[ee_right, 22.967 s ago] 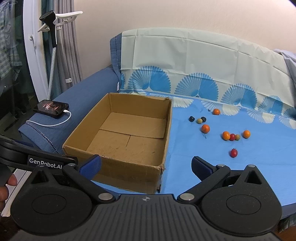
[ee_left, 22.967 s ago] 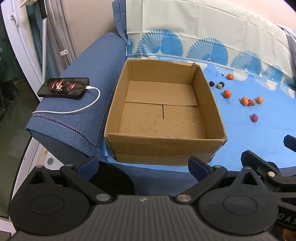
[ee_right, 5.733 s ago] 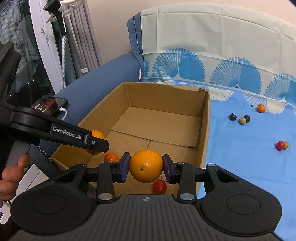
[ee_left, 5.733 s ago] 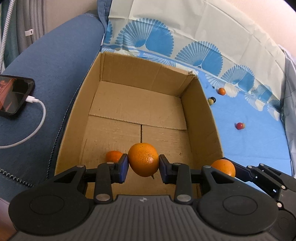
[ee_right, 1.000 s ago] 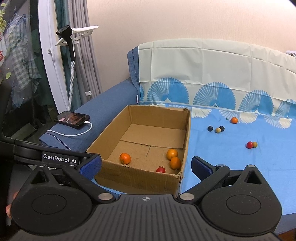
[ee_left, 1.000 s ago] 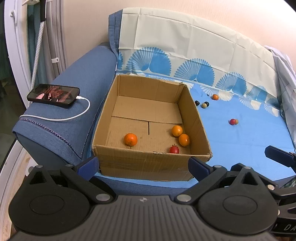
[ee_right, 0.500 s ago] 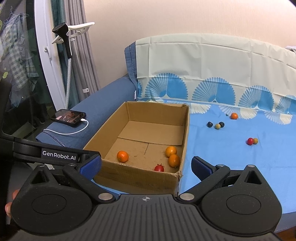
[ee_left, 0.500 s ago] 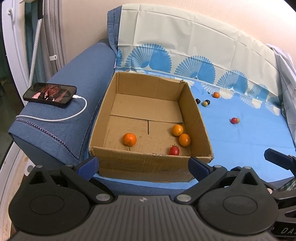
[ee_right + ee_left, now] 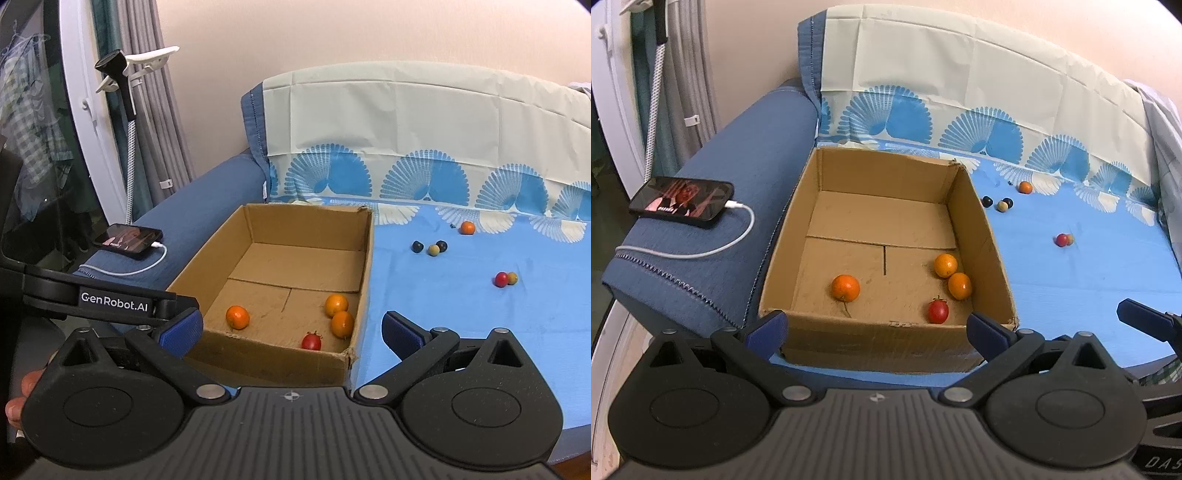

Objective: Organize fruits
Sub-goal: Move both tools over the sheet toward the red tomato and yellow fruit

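Observation:
An open cardboard box (image 9: 986, 229) (image 9: 364, 258) sits on the blue cloth. Inside lie three oranges, one at the left (image 9: 845, 288) (image 9: 237, 316) and two together at the right (image 9: 946, 265) (image 9: 336, 304), plus a small red fruit (image 9: 938, 311) (image 9: 311, 340). More small fruits remain on the cloth: an orange one (image 9: 1025, 187) (image 9: 467, 228), two dark ones with a tan one (image 9: 1001, 205) (image 9: 433, 250), and a red-and-tan pair (image 9: 1062, 240) (image 9: 502, 279). My left gripper (image 9: 877, 328) and right gripper (image 9: 291, 330) both stand open and empty before the box's near wall.
A phone (image 9: 681, 201) (image 9: 127, 238) with a white charging cable lies on the blue sofa armrest, left of the box. A patterned cloth (image 9: 406, 122) covers the sofa back. A phone stand (image 9: 122, 74) and curtains are at far left. A hand (image 9: 22, 395) holds the left gripper.
Both grippers have edged slightly closer to the box over the last second, staying open. Earlier, each held an orange above the box; those oranges now lie inside.

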### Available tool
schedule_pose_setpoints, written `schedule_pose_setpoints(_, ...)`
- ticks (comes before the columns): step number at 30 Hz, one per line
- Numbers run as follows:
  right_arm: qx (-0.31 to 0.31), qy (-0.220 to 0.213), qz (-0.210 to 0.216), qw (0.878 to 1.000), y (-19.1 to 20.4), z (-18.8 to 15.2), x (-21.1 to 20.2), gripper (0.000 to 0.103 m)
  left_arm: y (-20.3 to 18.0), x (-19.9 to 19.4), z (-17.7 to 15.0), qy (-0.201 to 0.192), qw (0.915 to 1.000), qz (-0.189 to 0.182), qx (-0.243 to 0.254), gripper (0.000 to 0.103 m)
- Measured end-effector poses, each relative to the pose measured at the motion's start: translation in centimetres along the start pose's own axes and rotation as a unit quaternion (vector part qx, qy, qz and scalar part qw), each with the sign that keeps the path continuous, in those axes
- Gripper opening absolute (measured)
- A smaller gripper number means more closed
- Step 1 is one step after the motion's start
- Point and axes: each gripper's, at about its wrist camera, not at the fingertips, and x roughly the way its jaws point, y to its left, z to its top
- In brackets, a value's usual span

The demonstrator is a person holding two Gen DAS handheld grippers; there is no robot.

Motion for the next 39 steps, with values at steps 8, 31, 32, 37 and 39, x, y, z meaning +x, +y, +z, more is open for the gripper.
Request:
schedule_pose_setpoints(8,0.036,-0.004,-0.018,0.999,-3.5,0.8,0.6,0.102,-2.2,1.4,2.1,0.004,0.9999,-0.009,0.012,0.103)
schedule_pose_setpoints(31,0.128,-0.026,-0.160,0.978,-18.7,0.6,2.4,0.102,-15.2,8.5,8.6,0.015,0.9943,-0.067,0.081,0.103)
schedule_pose_setpoints(32,0.129,-0.028,-0.164,0.978,-19.1,0.7,2.6,0.102,-15.7,8.9,8.8,0.015,0.9940,-0.069,0.083,0.103)
schedule_pose_setpoints(37,0.136,-0.031,-0.181,0.974,-21.2,0.6,3.4,0.102,-18.1,11.1,10.1,0.027,0.9919,-0.083,0.092,0.103)
schedule_pose_setpoints(39,0.140,-0.030,-0.187,0.972,-21.9,0.4,3.9,0.102,-19.1,12.3,10.6,0.032,0.9909,-0.087,0.098,0.103)
